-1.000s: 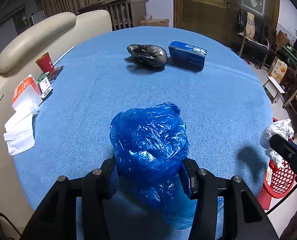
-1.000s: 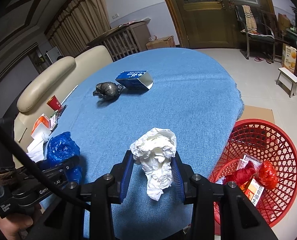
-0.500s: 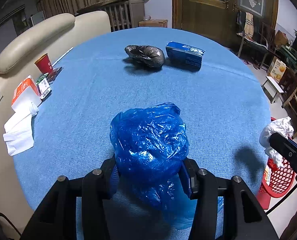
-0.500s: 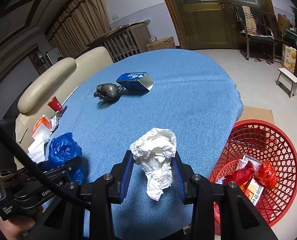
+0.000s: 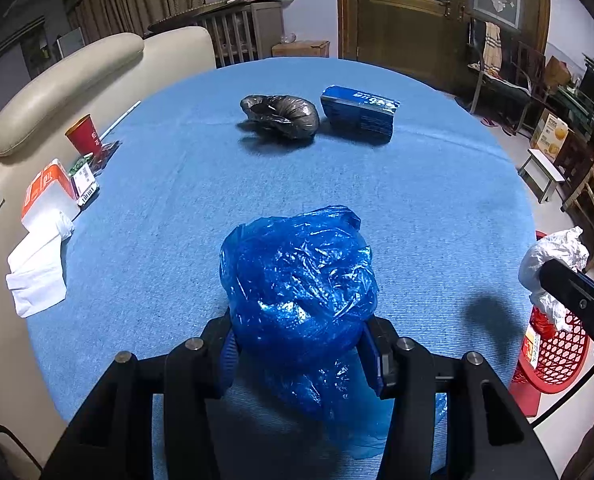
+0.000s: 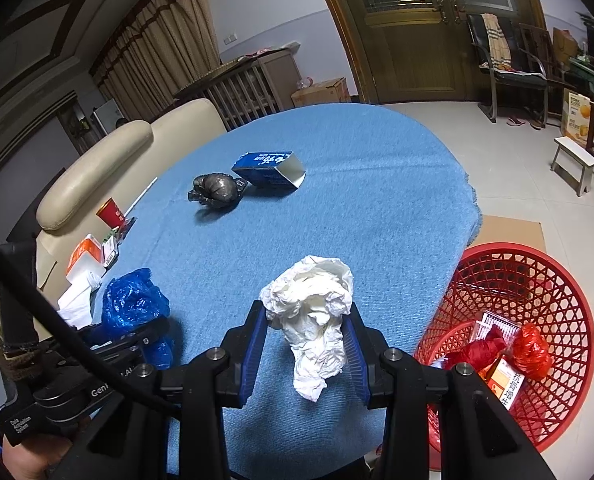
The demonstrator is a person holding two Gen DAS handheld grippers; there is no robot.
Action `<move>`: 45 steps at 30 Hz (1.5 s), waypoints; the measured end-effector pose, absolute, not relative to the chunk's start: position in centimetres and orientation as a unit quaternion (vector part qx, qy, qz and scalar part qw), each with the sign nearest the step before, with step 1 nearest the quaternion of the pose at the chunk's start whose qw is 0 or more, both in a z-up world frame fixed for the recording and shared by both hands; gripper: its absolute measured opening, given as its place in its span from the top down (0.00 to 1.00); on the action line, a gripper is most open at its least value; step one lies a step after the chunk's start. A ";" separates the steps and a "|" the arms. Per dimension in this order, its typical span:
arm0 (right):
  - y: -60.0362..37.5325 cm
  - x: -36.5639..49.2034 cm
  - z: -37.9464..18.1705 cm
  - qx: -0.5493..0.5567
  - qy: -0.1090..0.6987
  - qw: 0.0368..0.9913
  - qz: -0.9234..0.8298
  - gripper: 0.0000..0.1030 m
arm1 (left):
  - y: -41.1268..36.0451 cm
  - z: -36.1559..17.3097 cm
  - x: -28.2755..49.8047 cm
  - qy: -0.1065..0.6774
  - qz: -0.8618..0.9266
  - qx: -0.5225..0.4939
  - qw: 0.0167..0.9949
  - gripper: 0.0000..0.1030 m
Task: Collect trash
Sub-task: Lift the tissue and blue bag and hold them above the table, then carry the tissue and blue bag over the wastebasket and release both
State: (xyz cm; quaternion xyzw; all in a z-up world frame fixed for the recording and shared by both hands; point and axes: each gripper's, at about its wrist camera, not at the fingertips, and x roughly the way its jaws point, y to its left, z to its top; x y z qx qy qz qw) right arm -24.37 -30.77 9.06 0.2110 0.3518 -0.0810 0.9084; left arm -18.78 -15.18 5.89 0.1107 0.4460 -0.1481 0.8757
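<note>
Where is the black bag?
In the left wrist view the black bag lies far across the blue table, just left of the blue box.

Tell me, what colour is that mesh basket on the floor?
Red: the basket shows best in the right wrist view.

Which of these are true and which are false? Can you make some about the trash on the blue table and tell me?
1. The left tool holds a blue plastic bag. True.
2. The right tool holds a red cup. False: it holds crumpled white paper.
3. The red basket is empty. False: red bags and a packet lie in it.
4. A black bag lies beside a blue box on the table. True.
</note>
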 end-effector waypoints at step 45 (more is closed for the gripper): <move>-45.1 -34.4 5.6 0.224 0.386 0.863 -0.237 0.58 | -32.4 7.4 -24.7 0.405 -0.329 0.185 0.833 0.49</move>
